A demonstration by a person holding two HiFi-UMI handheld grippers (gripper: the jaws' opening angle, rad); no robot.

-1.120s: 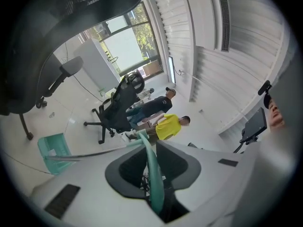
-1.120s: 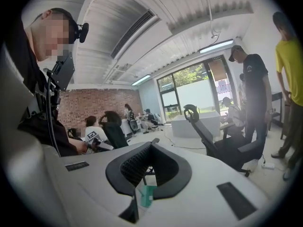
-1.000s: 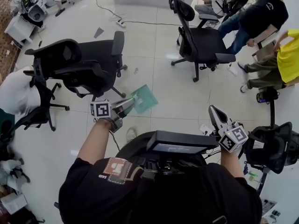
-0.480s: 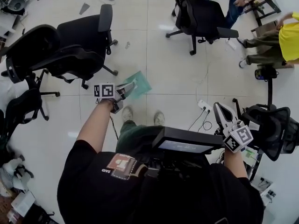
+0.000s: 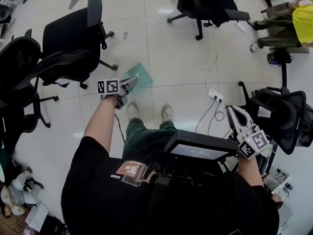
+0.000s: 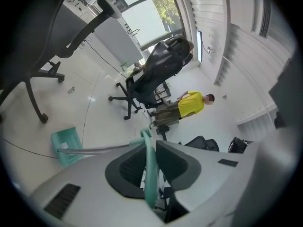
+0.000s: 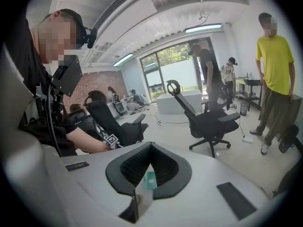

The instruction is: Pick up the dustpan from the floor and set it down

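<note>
A teal dustpan (image 5: 138, 76) with a long metal shaft hangs low over the white tiled floor, just ahead of my feet. My left gripper (image 5: 130, 84) is shut on its teal handle (image 6: 149, 174), which runs upright between the jaws in the left gripper view. There the pan (image 6: 66, 145) lies at lower left, at the end of the shaft (image 6: 94, 149). Whether the pan touches the floor I cannot tell. My right gripper (image 5: 230, 110) is off to the right, well away from the dustpan, shut and holding nothing (image 7: 147, 170).
Black office chairs stand at the left (image 5: 68, 43), at the top (image 5: 205, 1) and beside my right hand (image 5: 281, 116). A power strip with cables (image 5: 214, 96) lies on the floor right of my shoes (image 5: 167, 112). A person in yellow (image 5: 303, 18) sits at upper right.
Both hands have sunk, the left one more. The dustpan went down with the left gripper, closer to the floor near my feet. The grip on the handle is unchanged.
</note>
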